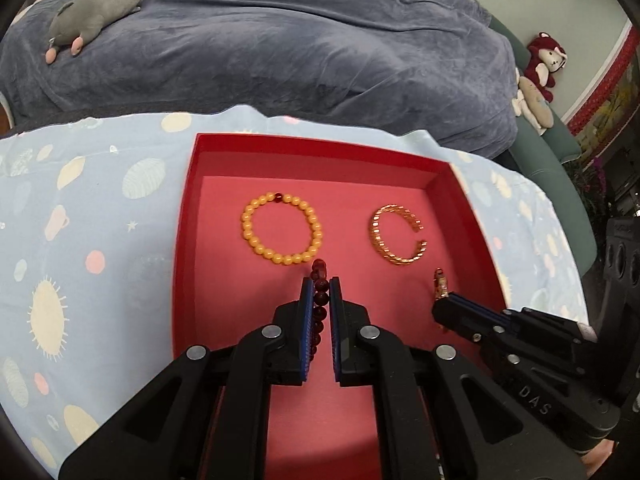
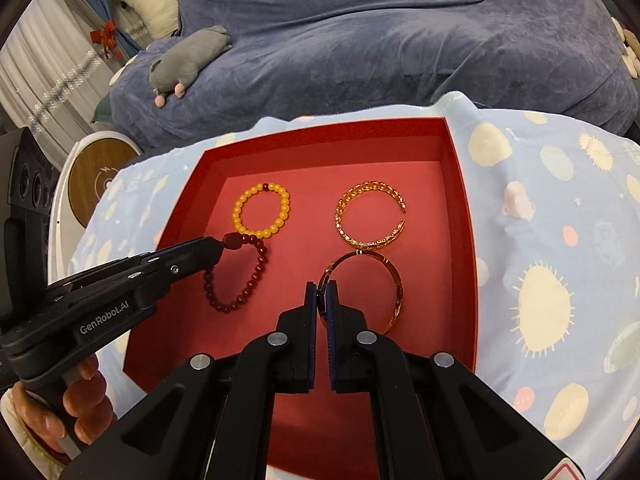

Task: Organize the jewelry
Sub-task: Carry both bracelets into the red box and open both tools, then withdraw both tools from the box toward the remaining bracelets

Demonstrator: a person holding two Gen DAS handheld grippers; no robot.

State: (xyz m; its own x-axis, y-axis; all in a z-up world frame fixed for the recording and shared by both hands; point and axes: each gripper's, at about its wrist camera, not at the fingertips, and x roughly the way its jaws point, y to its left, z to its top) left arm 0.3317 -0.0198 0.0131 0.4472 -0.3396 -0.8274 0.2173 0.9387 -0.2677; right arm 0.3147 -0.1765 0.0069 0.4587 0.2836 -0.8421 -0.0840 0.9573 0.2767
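- The left claw point(image 1: 321, 294) is closed on the dark red bead bracelet point(image 2: 236, 276). In the right wrist view the bracelet is pinched at its large bead, and the rest of the loop hangs down toward the floor of the red tray point(image 2: 460, 184).
- The right claw point(image 2: 321, 300) is closed on the rim of the gold bangle point(image 2: 394, 280). The bangle's ring extends to the right of the claw, above the near right part of the tray floor. Whether it touches the floor cannot be told.
- In the left wrist view the right claw point(image 1: 442, 300) enters from the right with only a small section of the gold bangle point(image 1: 439, 282) visible at its tip.
- A hand point(image 2: 76, 396) grips the handle of the left claw at the lower left of the right wrist view.
- The yellow bead bracelet point(image 1: 282, 229) lies flat on the tray floor, far left, just beyond the dark red bead bracelet point(image 1: 320, 272).
- The open gold cuff point(image 1: 396, 235) lies flat on the tray floor, far right, with its gap facing right.
- The red tray point(image 1: 188, 216) rests on a desk covered with a light blue patterned cloth point(image 1: 80, 208).
- Beyond the desk is a bed with a blue-grey blanket point(image 1: 300, 40). A grey plush toy point(image 1: 96, 10) lies on the blanket.
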